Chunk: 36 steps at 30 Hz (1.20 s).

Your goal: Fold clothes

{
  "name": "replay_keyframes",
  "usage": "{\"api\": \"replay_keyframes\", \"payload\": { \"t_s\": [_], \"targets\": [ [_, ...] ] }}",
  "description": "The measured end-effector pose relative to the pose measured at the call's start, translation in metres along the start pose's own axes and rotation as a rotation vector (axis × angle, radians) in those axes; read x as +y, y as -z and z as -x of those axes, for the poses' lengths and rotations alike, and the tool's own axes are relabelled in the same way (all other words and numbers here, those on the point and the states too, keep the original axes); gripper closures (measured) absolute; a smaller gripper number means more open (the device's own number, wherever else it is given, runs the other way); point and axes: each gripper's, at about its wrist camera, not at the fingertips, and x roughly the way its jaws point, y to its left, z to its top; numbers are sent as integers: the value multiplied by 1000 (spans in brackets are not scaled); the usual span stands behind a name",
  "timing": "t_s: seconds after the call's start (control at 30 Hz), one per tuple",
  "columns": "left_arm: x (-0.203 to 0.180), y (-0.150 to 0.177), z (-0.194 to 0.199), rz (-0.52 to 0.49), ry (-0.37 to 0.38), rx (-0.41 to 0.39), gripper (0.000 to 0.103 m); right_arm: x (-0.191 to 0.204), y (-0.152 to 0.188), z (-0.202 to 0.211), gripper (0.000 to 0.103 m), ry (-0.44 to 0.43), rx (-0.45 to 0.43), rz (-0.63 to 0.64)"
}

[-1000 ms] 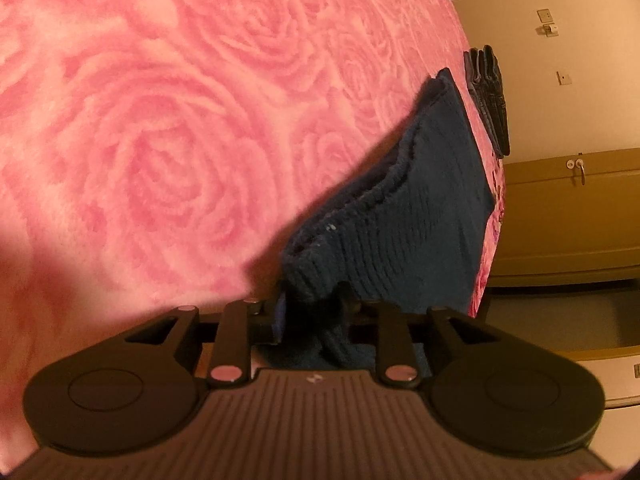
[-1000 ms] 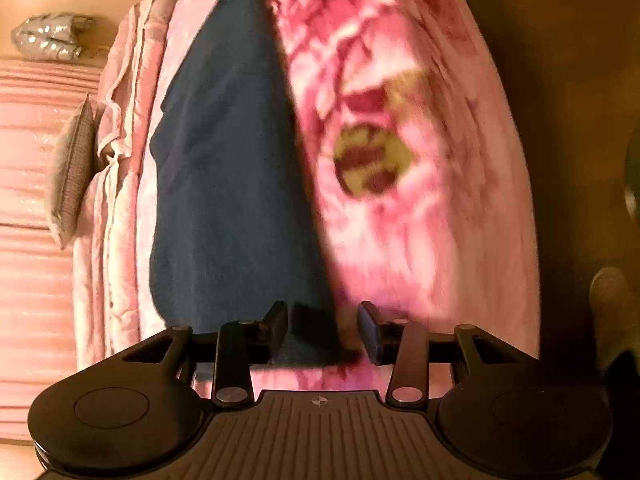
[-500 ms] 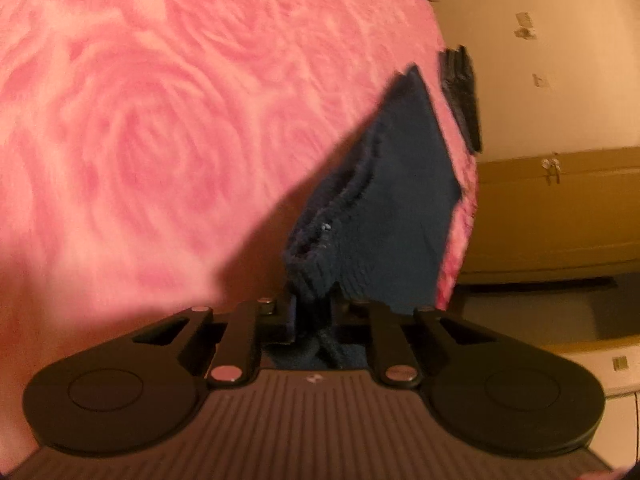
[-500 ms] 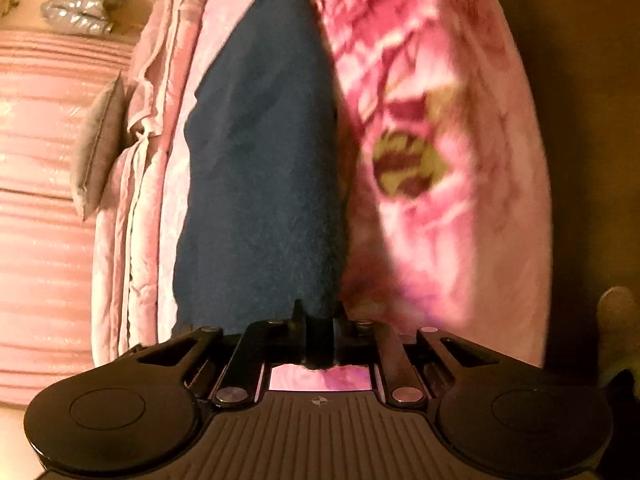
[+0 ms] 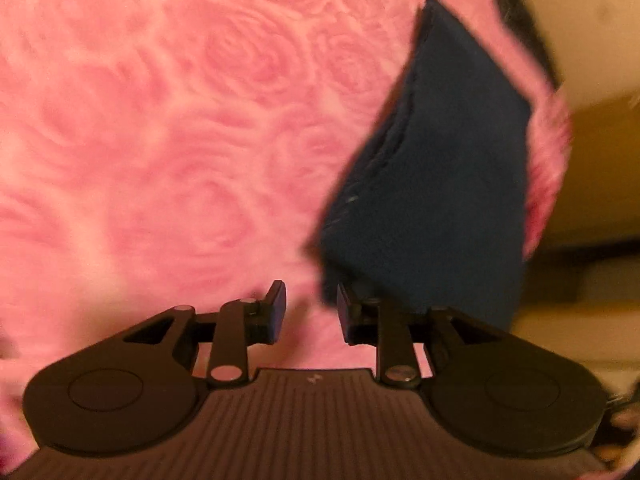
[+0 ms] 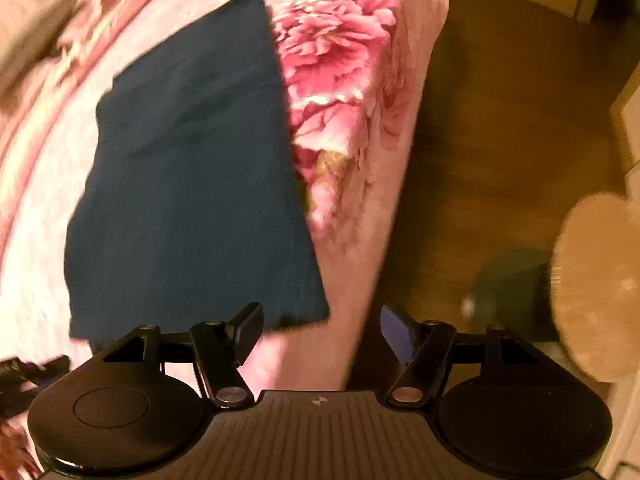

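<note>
A folded dark blue knit garment (image 5: pixel 440 184) lies flat on the pink rose-patterned bedspread (image 5: pixel 160 140) near the bed's edge. In the left wrist view my left gripper (image 5: pixel 308 312) is open, its right finger just at the garment's near corner, nothing between the fingers. In the right wrist view the same blue garment (image 6: pixel 192 168) lies as a rectangle on the bed. My right gripper (image 6: pixel 320 334) is open wide just short of its near edge, empty.
Another dark folded item (image 5: pixel 524 28) sits beyond the garment at the bed's far edge. The bed's side (image 6: pixel 400 120) drops to a dark wooden floor (image 6: pixel 500 140). A round tan stool top (image 6: pixel 596 288) stands at right. Pale bedding folds (image 6: pixel 52 52) lie left.
Both grippers were shut on the blue garment half a second ago; both have let go and opened. The garment now lies flat on the bed, and both grippers have pulled back.
</note>
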Motion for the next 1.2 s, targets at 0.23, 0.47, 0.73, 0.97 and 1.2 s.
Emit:
{"api": "replay_keyframes", "payload": {
  "t_s": [0.23, 0.47, 0.73, 0.97, 1.2],
  "targets": [
    [-74, -2, 81, -225, -142, -77, 74, 48, 7, 63, 22, -53, 7, 104],
    [-141, 14, 132, -350, -162, -115, 71, 79, 11, 119, 22, -64, -45, 183],
    [-168, 45, 155, -433, -202, -104, 69, 84, 25, 146, 19, -49, -26, 205],
    [-181, 58, 172, -478, -199, -127, 69, 79, 32, 162, 17, -44, -28, 204],
    [-188, 59, 186, -492, -177, -157, 68, 81, 30, 170, 17, -52, -47, 209]
  ]
}}
